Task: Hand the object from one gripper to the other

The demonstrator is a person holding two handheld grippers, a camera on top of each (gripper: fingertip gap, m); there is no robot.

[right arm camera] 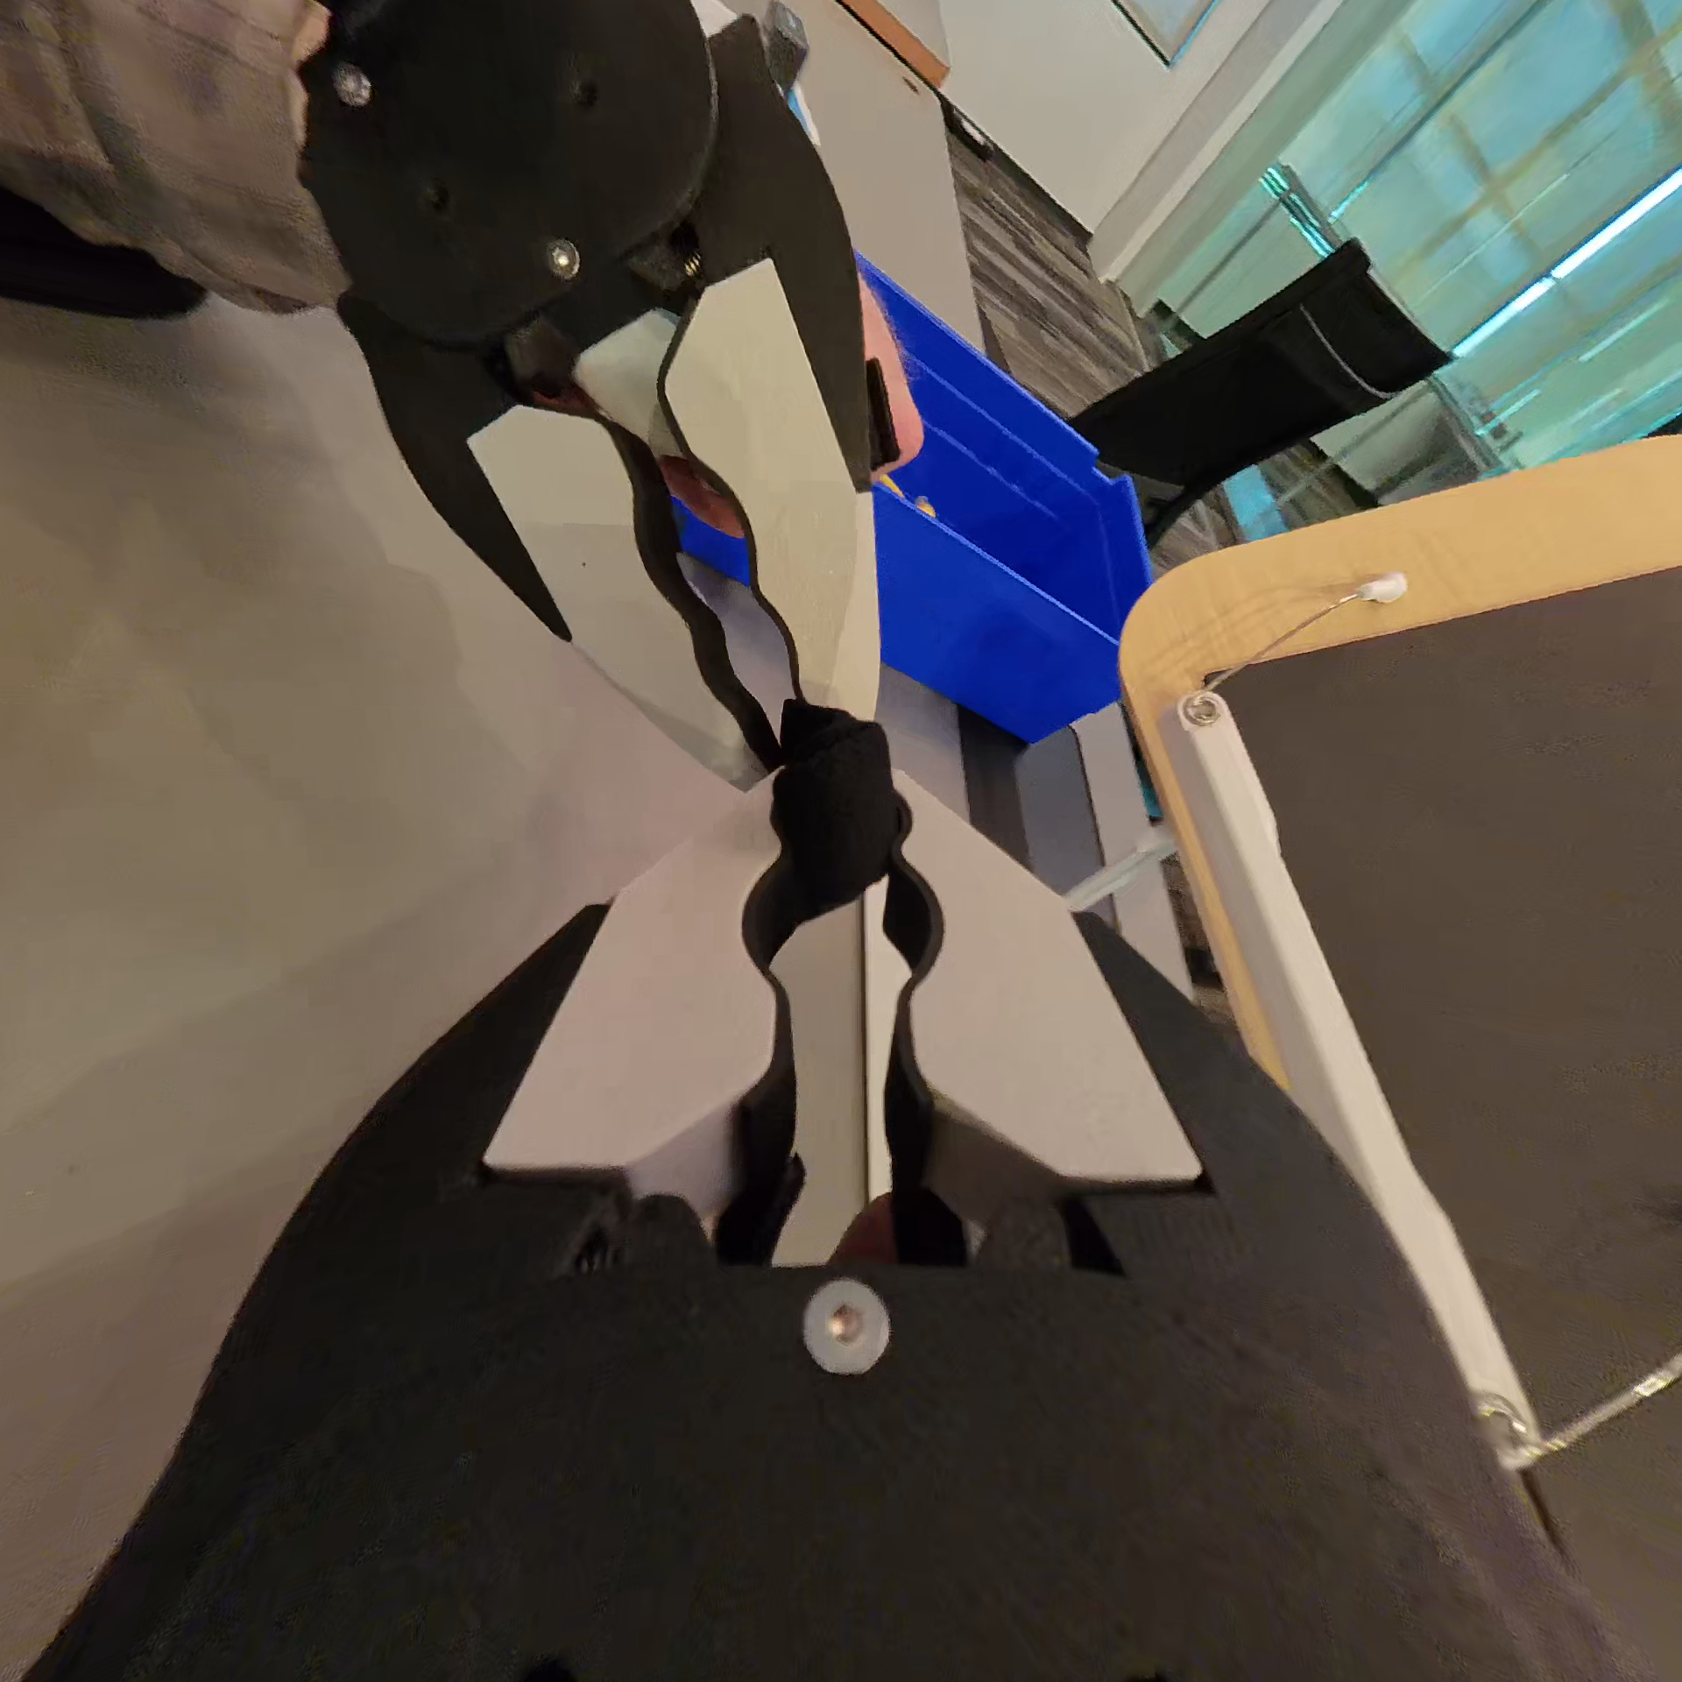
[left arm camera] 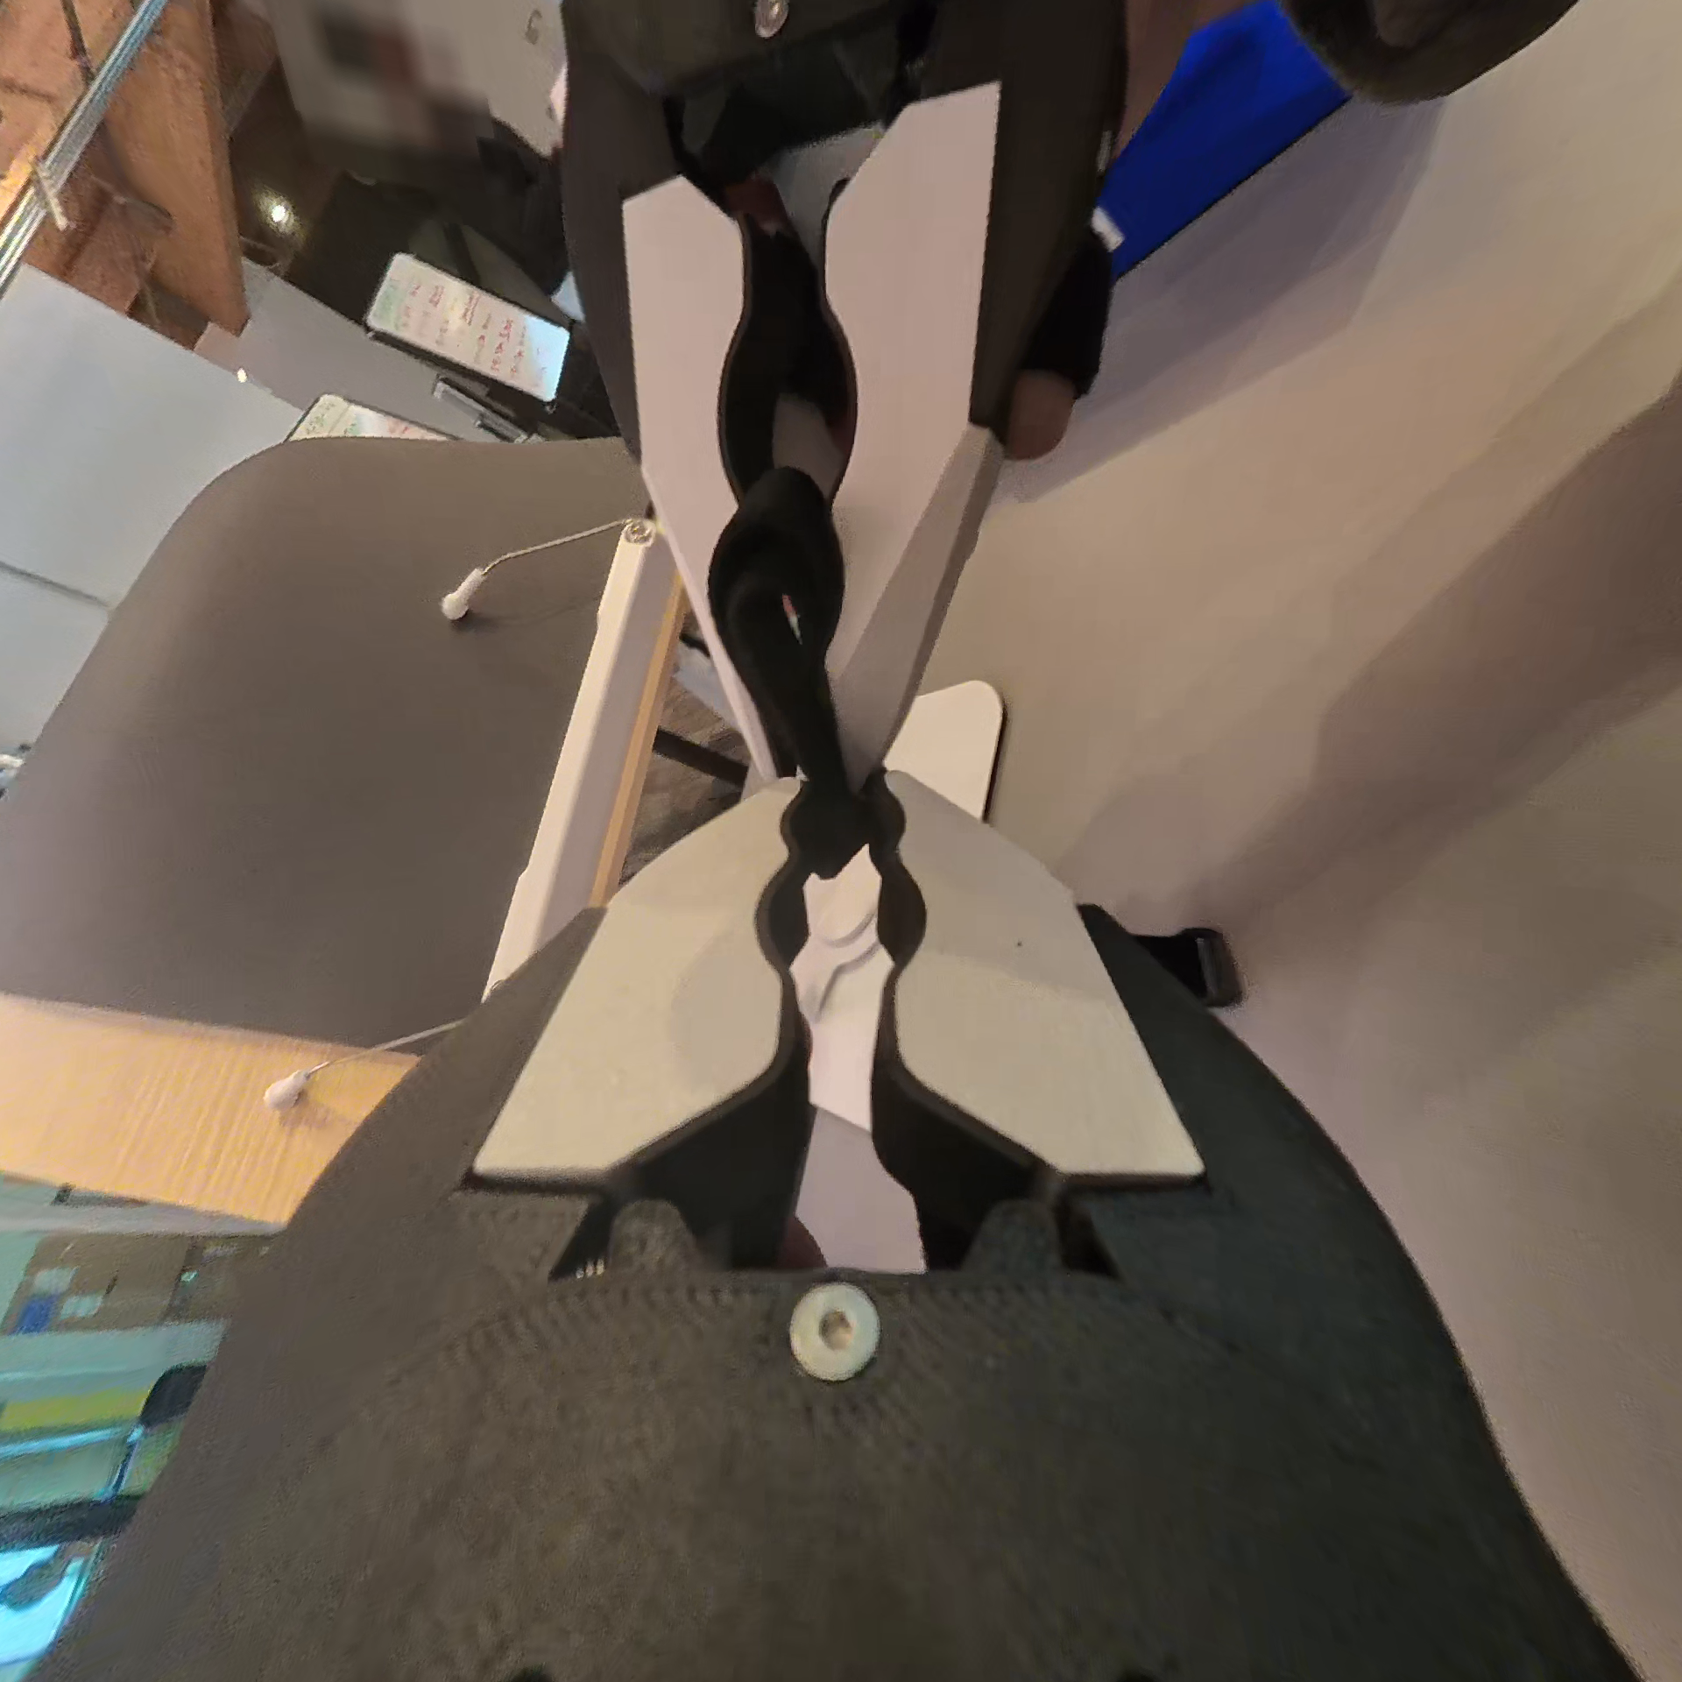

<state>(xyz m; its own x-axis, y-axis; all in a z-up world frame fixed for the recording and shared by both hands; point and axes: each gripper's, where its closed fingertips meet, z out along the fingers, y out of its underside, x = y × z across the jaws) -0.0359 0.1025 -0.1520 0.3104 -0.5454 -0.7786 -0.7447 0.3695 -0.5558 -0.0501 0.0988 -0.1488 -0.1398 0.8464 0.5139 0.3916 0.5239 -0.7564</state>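
Pale table, blue bin at edge; glass wall beyond.

We cannot identify the black fabric object, its ends buried between fingertips, blue bin partly hidden, background patch blurred.
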